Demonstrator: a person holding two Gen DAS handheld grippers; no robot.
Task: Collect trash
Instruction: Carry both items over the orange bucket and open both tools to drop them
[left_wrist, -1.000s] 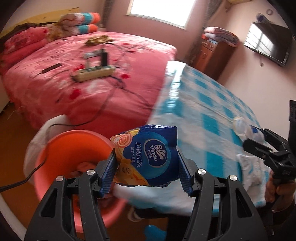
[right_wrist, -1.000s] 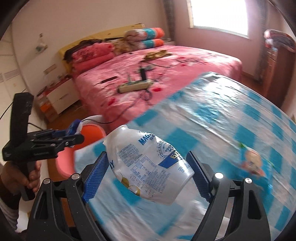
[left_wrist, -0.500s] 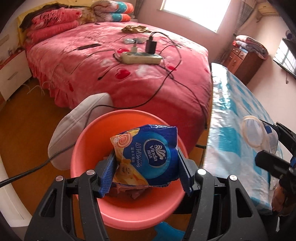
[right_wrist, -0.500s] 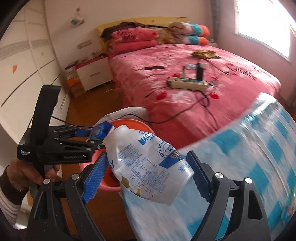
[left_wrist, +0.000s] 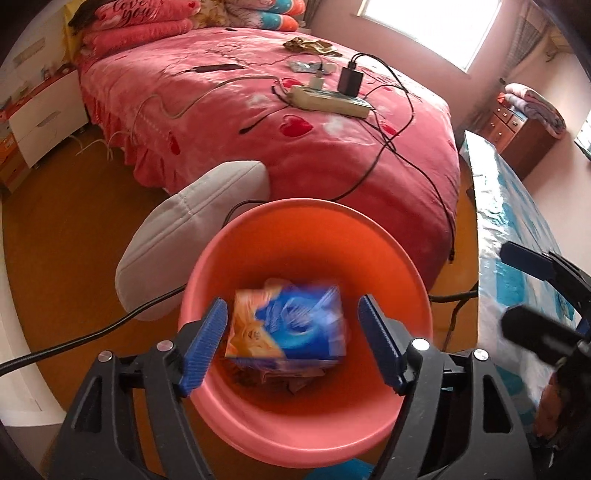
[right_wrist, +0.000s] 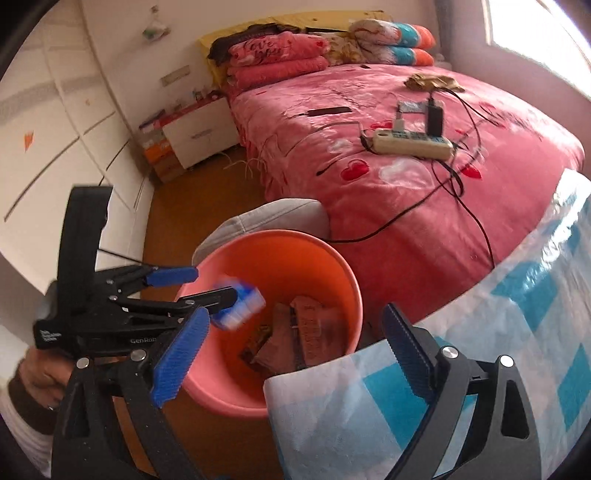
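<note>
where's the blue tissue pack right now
In the left wrist view the tissue pack is blurred, loose between the open left gripper fingers, over the orange bin.

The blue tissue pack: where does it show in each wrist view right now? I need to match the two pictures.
Left wrist: blue tissue pack, blurred, lower centre, between the open left fingers, over the orange bin.
Right wrist: tissue pack, blurred, left of centre, by the left gripper's tips at the bin's near-left rim.
Shared landmark: the power strip on the pink bed.
</note>
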